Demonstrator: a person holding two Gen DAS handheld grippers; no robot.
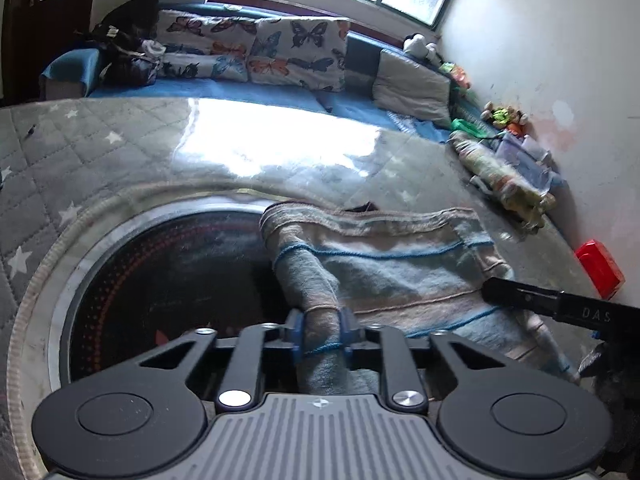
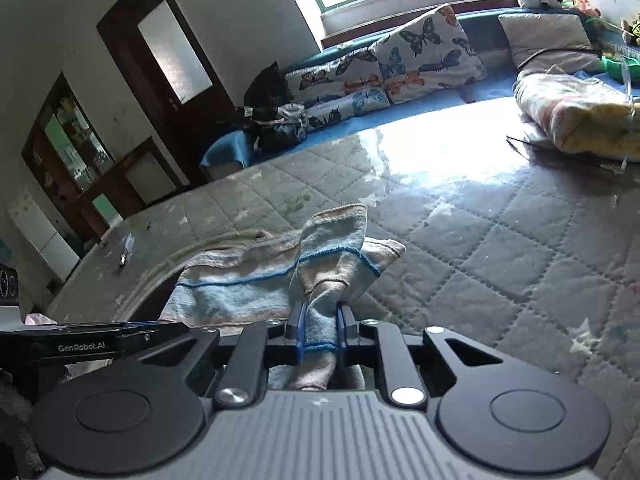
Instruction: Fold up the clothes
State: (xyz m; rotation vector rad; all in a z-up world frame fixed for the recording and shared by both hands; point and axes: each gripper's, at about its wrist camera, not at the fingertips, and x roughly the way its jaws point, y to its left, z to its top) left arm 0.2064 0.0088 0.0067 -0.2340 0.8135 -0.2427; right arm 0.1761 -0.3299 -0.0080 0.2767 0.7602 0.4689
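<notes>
A pale blue and beige striped cloth (image 1: 400, 264) lies across the edge of a round dark glass tabletop (image 1: 168, 280) on a grey quilted mat. My left gripper (image 1: 322, 330) is shut on the cloth's near left corner, which bunches between the blue pads. In the right wrist view the same cloth (image 2: 240, 284) stretches off to the left, and my right gripper (image 2: 319, 330) is shut on its near right corner, lifted into a peak. The right gripper's black finger (image 1: 520, 294) shows at the cloth's right edge in the left wrist view. The left gripper's body (image 2: 92, 338) shows at the lower left of the right wrist view.
The star-patterned quilted mat (image 2: 500, 248) spreads around the round table. A blue sofa with butterfly cushions (image 1: 276, 56) runs along the window wall. A folded blanket (image 2: 580, 116), toys (image 1: 504, 116) and a red box (image 1: 600, 268) sit by the right wall. A brown door (image 2: 168, 64) is at the left.
</notes>
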